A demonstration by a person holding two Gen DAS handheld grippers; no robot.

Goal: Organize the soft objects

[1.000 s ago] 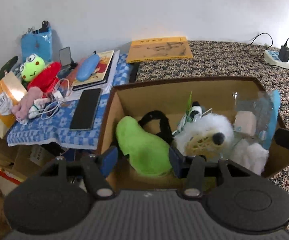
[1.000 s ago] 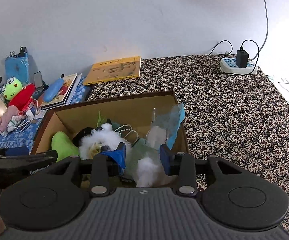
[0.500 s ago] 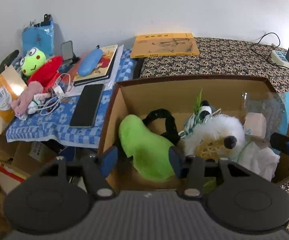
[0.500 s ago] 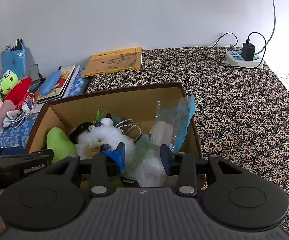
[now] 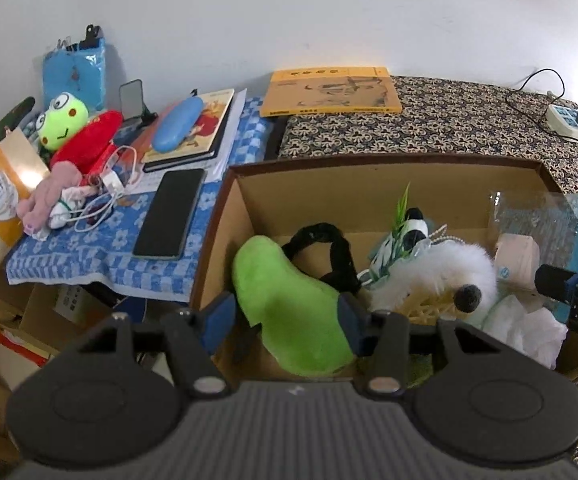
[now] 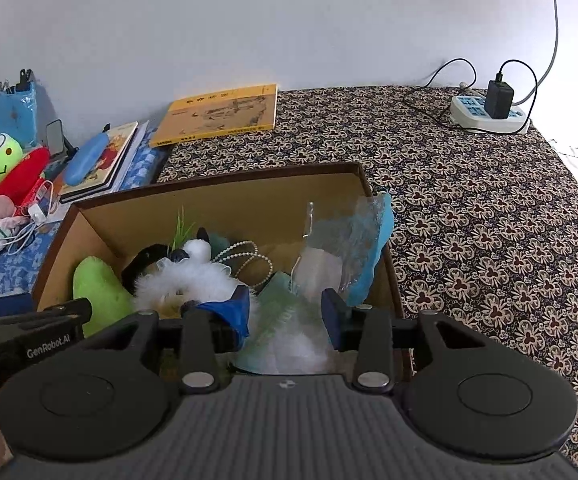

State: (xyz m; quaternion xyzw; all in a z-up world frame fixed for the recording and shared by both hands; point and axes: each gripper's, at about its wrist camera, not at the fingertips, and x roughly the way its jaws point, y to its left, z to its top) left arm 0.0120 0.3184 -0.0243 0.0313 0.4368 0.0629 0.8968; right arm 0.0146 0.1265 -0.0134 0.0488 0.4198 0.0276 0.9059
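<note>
left wrist view first: the left claw (image 5: 285,314) hangs over the near-left end of the cardboard box (image 5: 385,162), jaws about half apart, and the green plush (image 5: 289,300) lies right between them. whether the pads are pressing its sides or only flanking it, that's hard to call from here. the plush is a smooth, bright green bean shape, its long axis running from the far-left of the box floor toward the camera, so it lies roughly along the line the claw points, and the jaws would close across its narrower width. beside it, a black loop (image 5: 325,248), then a white fluffy toy (image 5: 449,272) with a dark nose, and crinkled clear wrapping at the right wall. the right claw's fingertip pokes in at the right edge, well away from the green one. outside the box, on the blue checked cloth (image 5: 89,256), sit a frog plush (image 5: 63,120) and a phone (image 5: 171,212).

right wrist view now: the right claw (image 6: 285,310) is over the right half of the same box, jaws parted a modest way and easing wider, with pale green and white soft stuff (image 6: 289,332) showing in the gap. nothing looks gripped. the white fluffy toy sits just left of its left finger. the green plush is far over by the left wall, so my read is the left hand is plainly the nearer one for it.
</note>
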